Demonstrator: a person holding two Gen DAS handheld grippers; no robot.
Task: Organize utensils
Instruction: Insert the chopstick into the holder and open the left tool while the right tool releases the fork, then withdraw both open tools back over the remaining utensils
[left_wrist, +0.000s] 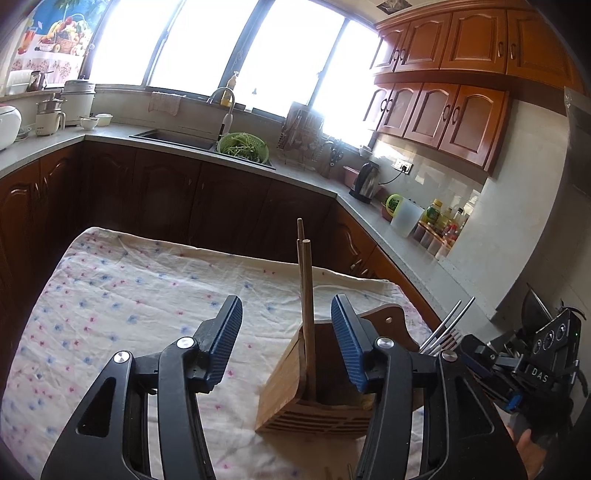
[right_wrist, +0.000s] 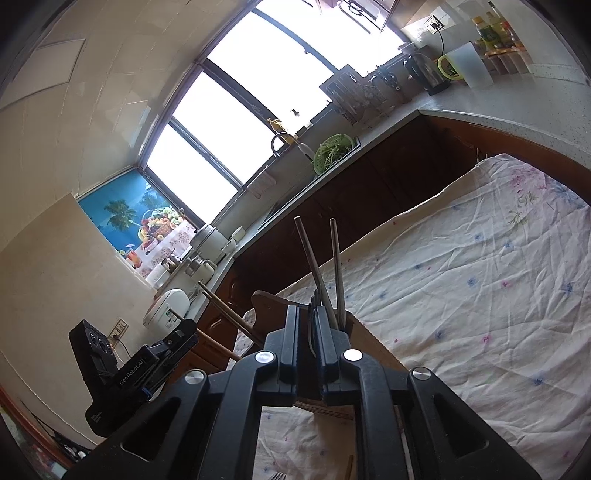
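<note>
A wooden utensil holder (left_wrist: 295, 391) stands on the floral cloth. Wooden chopsticks (left_wrist: 306, 295) stand upright in it. My left gripper (left_wrist: 286, 343) is open, its blue pads on either side of the chopsticks, just above the holder's near rim. My right gripper (right_wrist: 310, 332) is shut on two metal forks (right_wrist: 325, 269), handles pointing up and away, tines between the pads. It hovers at the holder (right_wrist: 273, 306), whose wooden chopsticks (right_wrist: 225, 314) lean left. In the left wrist view the forks (left_wrist: 445, 328) and the right gripper (left_wrist: 491, 363) show at the holder's right.
The table under the floral cloth (left_wrist: 122, 295) has kitchen counters beyond it with a sink, a green colander (left_wrist: 242, 147), a kettle (left_wrist: 365, 181) and bottles. More utensil tips (right_wrist: 349, 469) lie on the cloth at the near edge.
</note>
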